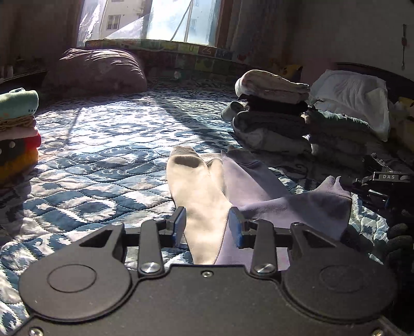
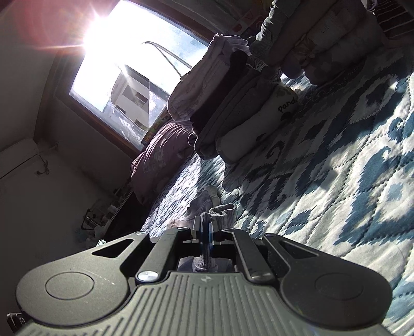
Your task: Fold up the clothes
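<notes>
Now, through the left wrist camera, I see my left gripper (image 1: 207, 223) spread apart, its blue pads either side of a pale grey sock (image 1: 199, 191) that runs lengthwise away from me on the bed (image 1: 103, 160); neither pad presses the cloth. A lavender sock (image 1: 261, 191) lies just beside it on the right, overlapping it near the toes and bending off to the right. Ahead and to the left the blue-and-white quilt is open and sunlit, giving me free room up to a brown pillow (image 1: 101, 69) near the window (image 1: 152, 20). At the left edge stands a colourful folded stack (image 1: 18, 134), at the right a taller folded pile (image 1: 271, 113) of grey, dark and cream garments with a white pillow (image 1: 354, 95) behind it, so the right side is crowded. My right gripper's black body (image 1: 388, 186) shows at the far right, near the lavender sock's cuff. Through the right wrist camera, which is heavily tilted, my right gripper (image 2: 207, 232) is pinched shut on a ribbed cuff (image 2: 222, 212) of a greyish sock, the fabric bunched between the blue pads. Beyond it the quilt (image 2: 336, 168) stretches open on the right of the view, the folded pile (image 2: 233, 103) sits further up, one item lettered "panda", and glare from the window (image 2: 124, 64) washes out the upper left.
</notes>
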